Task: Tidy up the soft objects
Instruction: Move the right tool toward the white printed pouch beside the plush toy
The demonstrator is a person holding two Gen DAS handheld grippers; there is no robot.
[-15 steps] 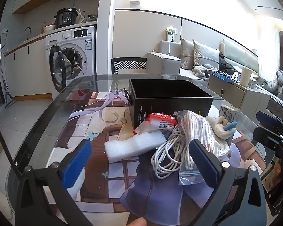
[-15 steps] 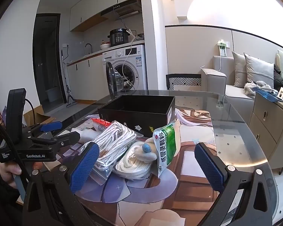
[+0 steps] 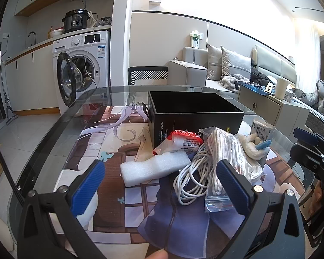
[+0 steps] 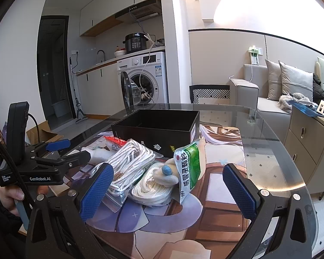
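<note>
Both the left gripper [image 3: 162,183] and right gripper [image 4: 168,185] are hovering fully spread and gripping nothing, the heap of soft objects — foam block [image 3: 153,167], white cable [image 3: 190,179], bagged rope [image 4: 127,161], green sachet [image 4: 189,166] — lying just ahead, the black box [image 4: 157,131] standing beyond.

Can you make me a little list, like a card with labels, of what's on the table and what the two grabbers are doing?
table: glass top over a cartoon picture mat
box: black box, open on top, looks empty, behind the pile
pile: white foam piece, white cable, bagged white rope, red-topped packet, green medicine packet, small plush toy
left gripper: open, holding nothing, above the table near the foam
right gripper: open, holding nothing, facing the rope and packet
items in box: none seen yet
</note>
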